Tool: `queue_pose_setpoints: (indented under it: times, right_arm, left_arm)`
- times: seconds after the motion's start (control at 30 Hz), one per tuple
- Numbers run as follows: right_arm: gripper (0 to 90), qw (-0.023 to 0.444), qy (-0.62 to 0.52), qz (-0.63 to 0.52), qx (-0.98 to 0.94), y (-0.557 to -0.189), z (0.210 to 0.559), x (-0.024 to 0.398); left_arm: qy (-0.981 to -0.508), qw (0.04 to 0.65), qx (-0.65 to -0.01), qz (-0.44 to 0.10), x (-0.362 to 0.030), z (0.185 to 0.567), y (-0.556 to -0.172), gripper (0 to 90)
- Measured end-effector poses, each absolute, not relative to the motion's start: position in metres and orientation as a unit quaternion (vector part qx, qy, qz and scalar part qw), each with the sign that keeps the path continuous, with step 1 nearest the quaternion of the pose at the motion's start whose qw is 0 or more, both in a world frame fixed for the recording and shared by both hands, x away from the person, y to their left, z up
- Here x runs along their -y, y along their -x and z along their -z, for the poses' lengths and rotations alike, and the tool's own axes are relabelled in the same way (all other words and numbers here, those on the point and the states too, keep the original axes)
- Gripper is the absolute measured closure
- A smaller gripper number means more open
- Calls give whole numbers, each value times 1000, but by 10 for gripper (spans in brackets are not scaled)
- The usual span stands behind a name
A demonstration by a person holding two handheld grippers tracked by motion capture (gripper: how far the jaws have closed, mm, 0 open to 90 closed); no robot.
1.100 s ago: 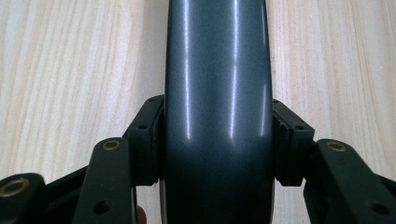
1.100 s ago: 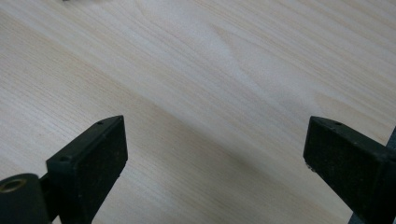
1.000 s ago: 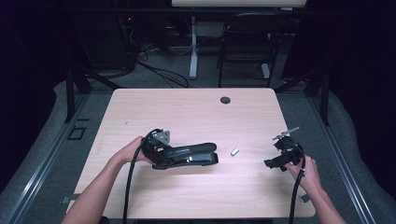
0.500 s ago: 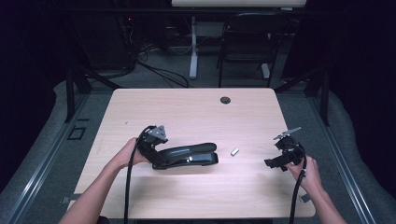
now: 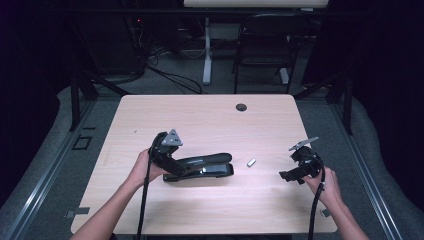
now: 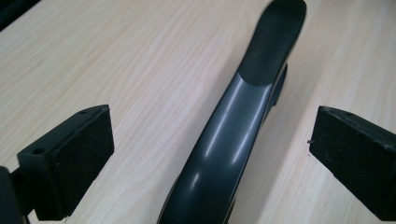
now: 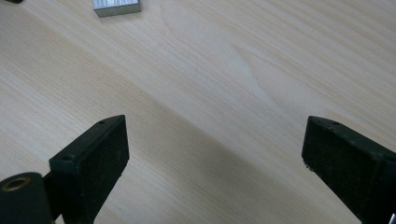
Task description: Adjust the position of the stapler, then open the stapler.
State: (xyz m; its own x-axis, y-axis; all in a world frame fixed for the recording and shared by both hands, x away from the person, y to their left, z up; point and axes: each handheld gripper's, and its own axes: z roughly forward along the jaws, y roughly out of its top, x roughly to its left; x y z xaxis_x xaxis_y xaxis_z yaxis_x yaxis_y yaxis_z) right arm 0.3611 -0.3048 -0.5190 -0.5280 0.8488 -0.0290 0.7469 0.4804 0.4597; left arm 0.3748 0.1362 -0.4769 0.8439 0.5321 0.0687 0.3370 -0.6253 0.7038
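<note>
A black stapler (image 5: 205,165) lies on the wooden table (image 5: 200,120), left of its middle. My left gripper (image 5: 172,161) hangs over the stapler's left end. In the left gripper view the stapler's glossy top arm (image 6: 243,107) runs up between the jaws of that gripper (image 6: 210,140). Those jaws have just been opening, and both pads stand well clear of the arm. A small silver strip of staples (image 5: 251,162) lies just right of the stapler. Farther right my right gripper (image 5: 289,167) is held low and open, with bare wood between its pads (image 7: 215,154) and the staple strip (image 7: 116,7) ahead.
A round cable hole (image 5: 241,107) sits near the table's far edge. Beyond the table stand a dark chair (image 5: 265,45) and a white desk leg (image 5: 207,55) with loose cables on the floor. Black cables trail from both grippers toward the near edge.
My left gripper has lifted a little above the stapler's left end. The stapler, the staple strip and the right gripper have stayed in place.
</note>
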Motion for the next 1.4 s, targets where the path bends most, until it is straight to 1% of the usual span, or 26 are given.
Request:
queue_pose_setpoints:
  times: [0.1, 0.27, 0.4, 0.47, 0.5, 0.53, 0.6, 0.7, 0.73, 0.8, 0.83, 0.87, 0.9, 0.97, 1.0, 1.03, 1.07, 1.1, 1.13, 1.17, 1.2, 1.23, 1.27, 1.33, 1.37, 1.4]
  right_arm:
    - [73, 132, -464, -202, -852, -360, 518, 304]
    - [86, 137, -460, -203, -853, -358, 517, 301]
    - [118, 129, -455, -209, -856, -358, 518, 297]
    - [132, 130, -452, -213, -856, -358, 519, 295]
    - [132, 130, -452, -213, -856, -358, 519, 295]
    - [134, 120, -443, -216, -861, -357, 519, 293]
    - [135, 121, -441, -220, -862, -357, 519, 292]
    - [146, 115, -434, -235, -862, -357, 518, 286]
    - [188, 117, -433, -236, -862, -356, 517, 281]
    - [260, 115, -433, -235, -863, -356, 518, 275]
    - [260, 115, -433, -235, -863, -356, 518, 275]
    - [292, 114, -434, -238, -861, -355, 518, 271]
    - [330, 114, -434, -244, -860, -354, 518, 267]
    - [421, 118, -430, -248, -860, -352, 516, 260]
    - [520, 122, -413, -255, -866, -351, 515, 252]
    - [541, 116, -407, -260, -868, -350, 516, 247]
    - [541, 116, -407, -260, -868, -350, 516, 247]
    - [574, 113, -402, -263, -870, -349, 517, 243]
    - [622, 118, -394, -264, -872, -348, 518, 234]
    - [622, 118, -394, -264, -872, -348, 518, 234]
    - [655, 122, -388, -263, -875, -347, 518, 228]
    - [655, 122, -388, -263, -875, -347, 518, 228]
    - [666, 124, -387, -264, -874, -346, 517, 226]
    - [704, 128, -383, -276, -872, -345, 517, 219]
    - [704, 128, -383, -276, -872, -345, 517, 219]
    - [709, 125, -378, -281, -873, -346, 518, 214]
  left_arm:
    - [-878, 368, -268, -147, -134, 473, -368, 0]
    - [-871, 377, -274, -158, -129, 471, -361, 5]
    - [-864, 393, -273, -158, -121, 470, -351, 82]
    - [-861, 389, -282, -167, -118, 472, -348, 115]
    - [-861, 389, -282, -167, -118, 472, -348, 113]
    - [-861, 386, -285, -166, -116, 472, -346, 111]
    - [-860, 385, -289, -171, -112, 474, -344, 110]
    - [-859, 384, -291, -174, -105, 476, -341, 128]
    - [-859, 382, -292, -177, -101, 478, -339, 153]
    - [-853, 388, -302, -178, -100, 480, -338, 167]
    - [-853, 388, -302, -178, -100, 480, -338, 195]
    - [-853, 388, -303, -174, -99, 481, -337, 195]
    - [-851, 394, -304, -170, -99, 483, -336, 242]
    - [-847, 397, -306, -174, -96, 484, -334, 283]
    - [-845, 399, -308, -178, -94, 484, -332, 345]
    - [-840, 403, -315, -179, -91, 485, -330, 360]
    - [-840, 403, -315, -179, -91, 485, -330, 381]
    - [-837, 405, -322, -180, -89, 487, -329, 381]
    - [-833, 409, -327, -178, -88, 489, -327, 469]
    - [-833, 408, -329, -179, -87, 490, -326, 469]
    - [-833, 407, -331, -178, -83, 492, -324, 541]
    - [-833, 407, -331, -178, -83, 492, -324, 562]
    - [-834, 406, -331, -175, -82, 494, -324, 562]
    - [-838, 401, -328, -171, -78, 497, -323, 617]
    - [-838, 401, -327, -171, -77, 498, -323, 617]
    - [-840, 399, -326, -170, -75, 499, -323, 653]
